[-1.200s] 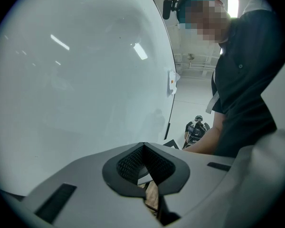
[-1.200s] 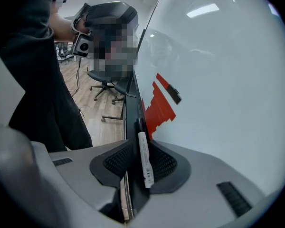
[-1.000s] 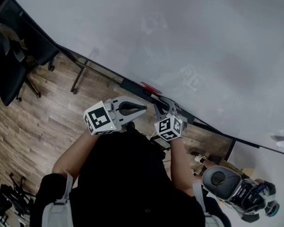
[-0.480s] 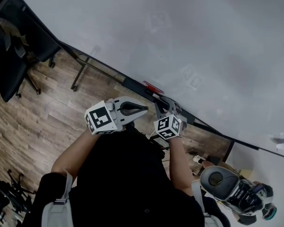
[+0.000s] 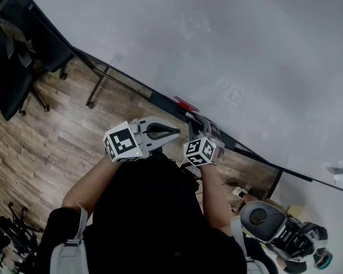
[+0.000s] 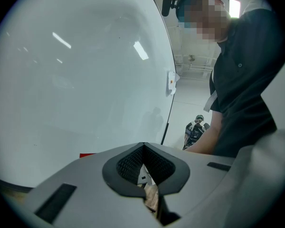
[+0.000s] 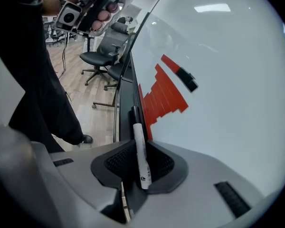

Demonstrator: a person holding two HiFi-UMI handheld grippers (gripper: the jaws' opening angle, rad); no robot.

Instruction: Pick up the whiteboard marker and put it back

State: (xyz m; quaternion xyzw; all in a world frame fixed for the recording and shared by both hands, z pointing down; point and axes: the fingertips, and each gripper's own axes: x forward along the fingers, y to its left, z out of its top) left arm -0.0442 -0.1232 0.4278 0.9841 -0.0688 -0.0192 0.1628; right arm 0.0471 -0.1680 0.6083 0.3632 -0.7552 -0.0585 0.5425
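A white whiteboard marker with a black cap lies along the jaws of my right gripper, which is shut on it. Its capped end points out over the dark tray under the whiteboard. In the head view the right gripper sits at the tray, just below a red piece on the board's lower edge. My left gripper hangs beside it, a little away from the whiteboard. The left gripper is shut with nothing between its jaws.
Black office chairs stand at the left on the wooden floor. The whiteboard's stand leg reaches the floor behind the tray. A grey round device lies at the lower right. A red stepped shape and a small black block are on the board.
My right gripper has shifted slightly left along the tray, still holding the marker. The left gripper has barely moved.
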